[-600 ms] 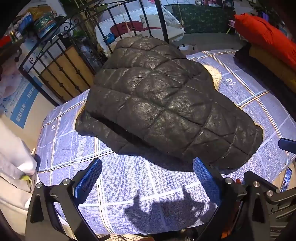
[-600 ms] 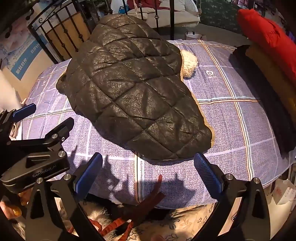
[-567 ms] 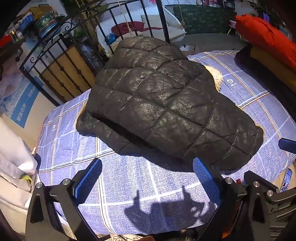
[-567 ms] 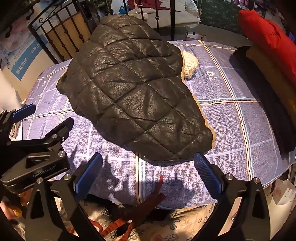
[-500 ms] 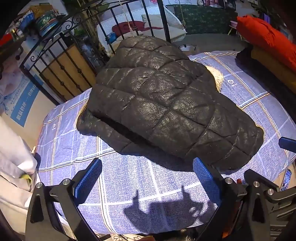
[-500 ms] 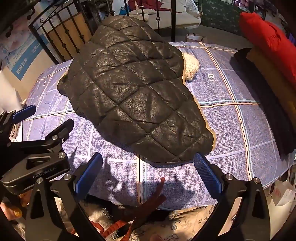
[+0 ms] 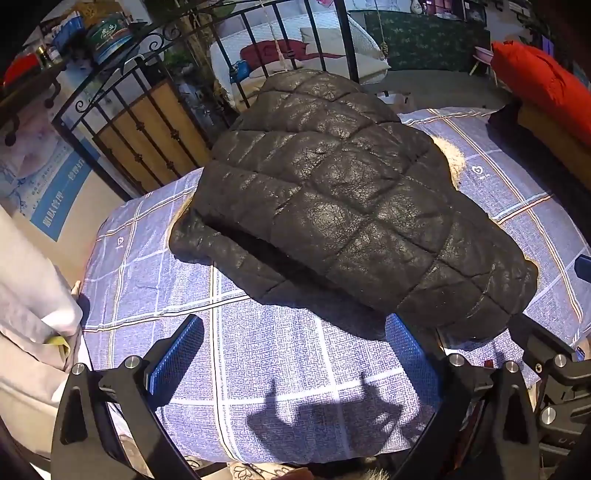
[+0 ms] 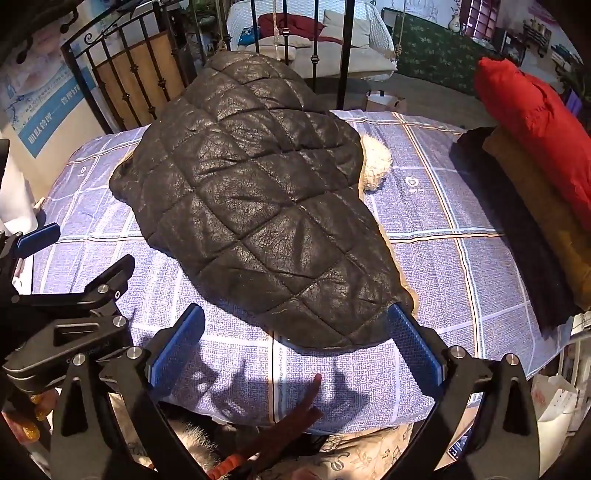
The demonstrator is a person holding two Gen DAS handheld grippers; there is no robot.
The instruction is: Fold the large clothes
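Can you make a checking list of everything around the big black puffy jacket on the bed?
Surface: blue plaid bedsheet, sunlit, with gripper shadows near the front edge.
Job's things: black quilted jacket lying flat, cream fleece lining peeking out at its right side.
Clutter: red puffy garment stacked on brown and black folded clothes at the right.
Grippers: left gripper and right gripper, jaws wide apart, both empty, just short of the jacket.
Cables: nothing seen.
Surroundings: black iron bed frame, swing seat with red cushion behind.
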